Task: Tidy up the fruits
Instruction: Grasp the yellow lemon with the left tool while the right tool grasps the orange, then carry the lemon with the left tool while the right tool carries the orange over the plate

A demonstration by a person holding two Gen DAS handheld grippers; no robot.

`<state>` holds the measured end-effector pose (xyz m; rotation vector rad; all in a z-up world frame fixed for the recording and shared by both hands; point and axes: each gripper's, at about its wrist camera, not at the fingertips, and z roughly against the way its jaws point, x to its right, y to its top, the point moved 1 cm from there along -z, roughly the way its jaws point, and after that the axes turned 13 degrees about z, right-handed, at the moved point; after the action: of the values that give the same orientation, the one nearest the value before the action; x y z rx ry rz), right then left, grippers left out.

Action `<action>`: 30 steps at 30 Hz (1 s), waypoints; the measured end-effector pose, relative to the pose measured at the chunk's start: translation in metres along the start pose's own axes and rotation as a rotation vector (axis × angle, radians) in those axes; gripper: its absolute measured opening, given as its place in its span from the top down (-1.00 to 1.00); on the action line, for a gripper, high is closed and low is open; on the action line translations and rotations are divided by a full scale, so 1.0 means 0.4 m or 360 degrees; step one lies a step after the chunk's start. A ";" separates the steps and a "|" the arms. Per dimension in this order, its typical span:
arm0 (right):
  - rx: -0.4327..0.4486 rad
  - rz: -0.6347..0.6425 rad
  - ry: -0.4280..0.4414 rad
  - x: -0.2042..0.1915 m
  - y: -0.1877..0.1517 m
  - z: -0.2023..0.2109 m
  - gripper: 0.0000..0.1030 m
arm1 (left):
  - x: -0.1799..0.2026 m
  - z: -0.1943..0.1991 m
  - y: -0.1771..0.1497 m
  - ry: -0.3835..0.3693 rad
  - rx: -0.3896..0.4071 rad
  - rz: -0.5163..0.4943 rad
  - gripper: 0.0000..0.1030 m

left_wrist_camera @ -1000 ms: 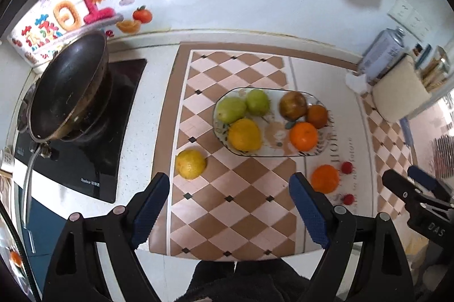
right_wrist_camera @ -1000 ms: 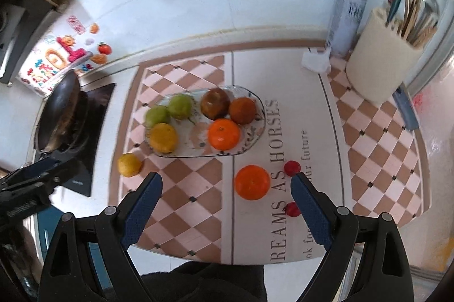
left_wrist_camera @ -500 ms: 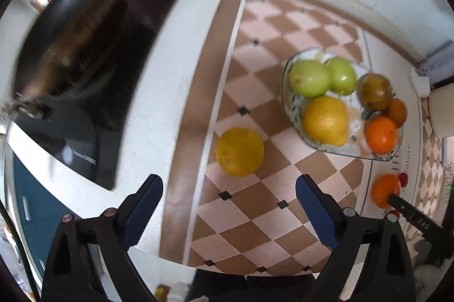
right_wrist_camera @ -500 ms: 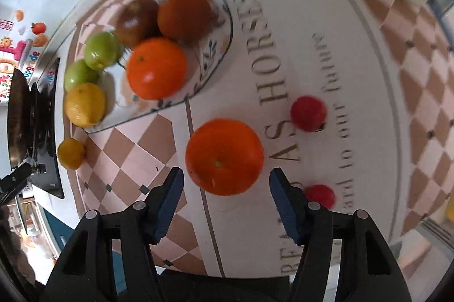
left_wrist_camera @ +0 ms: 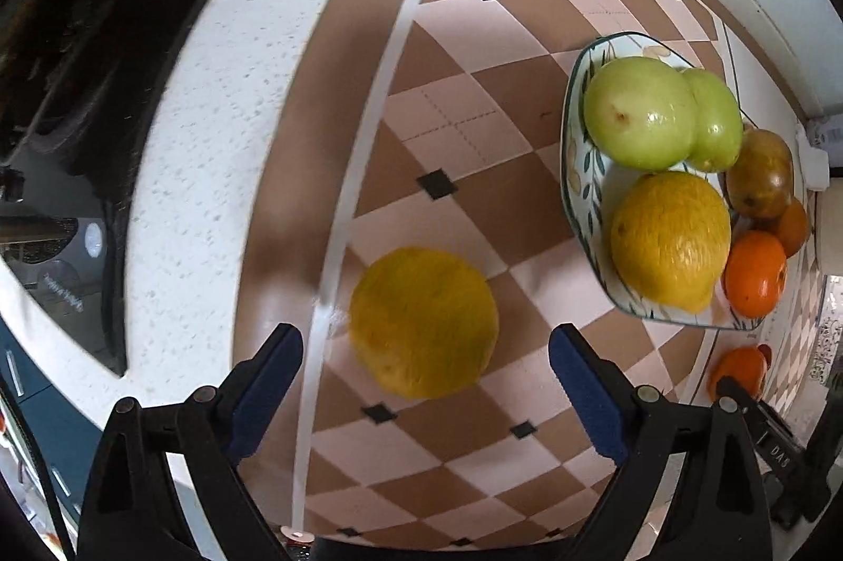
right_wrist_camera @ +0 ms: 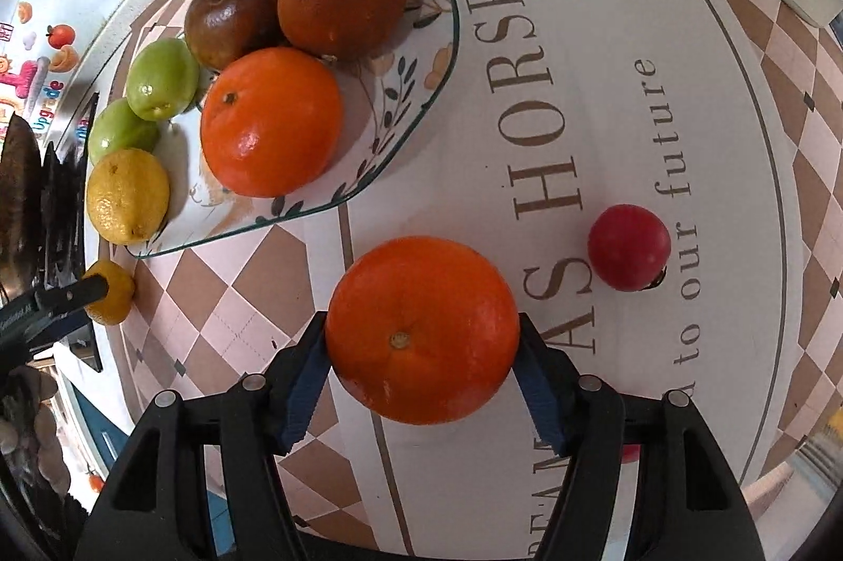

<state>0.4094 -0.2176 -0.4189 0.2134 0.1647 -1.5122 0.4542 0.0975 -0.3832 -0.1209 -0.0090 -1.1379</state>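
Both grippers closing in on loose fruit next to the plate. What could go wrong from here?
1. The right gripper has its pads against the loose orange; it is round and could squirt out and roll into the red fruit.
2. The left gripper is open, and the yellow citrus sits off-centre toward one pad, so closing may nudge it.
3. The plate is crowded; added fruit may roll off.

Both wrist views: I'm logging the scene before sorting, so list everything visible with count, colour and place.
Patterned glass plate: one, on checked mat.
Fruits on plate: six; two green, one yellow, one brownish-red apple, two orange.
Loose yellow citrus: one, on mat between left fingers.
Loose orange: one, between right fingers.
Small red fruit: one fully seen, right of orange.
Black stove: one, left.
Left gripper: open.
Right gripper: fingers touching orange.
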 end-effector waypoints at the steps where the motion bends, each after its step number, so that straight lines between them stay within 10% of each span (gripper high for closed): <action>1: -0.0005 -0.0011 0.0006 0.001 0.003 -0.001 -0.37 | 0.001 -0.006 0.002 -0.0005 -0.0005 -0.0003 -0.86; 6: -0.0008 -0.0026 0.0007 0.014 0.010 0.004 -0.37 | -0.006 -0.029 -0.003 0.0018 0.0014 -0.0037 -0.08; 30: -0.0006 0.0198 0.0060 -0.092 -0.046 -0.007 -0.31 | 0.146 -0.046 -0.262 -0.0113 -0.0053 -0.0267 -0.07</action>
<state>0.3889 -0.1819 -0.4132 0.2452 0.1813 -1.3849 0.3828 -0.0007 -0.3879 -0.1930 -0.0646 -1.3014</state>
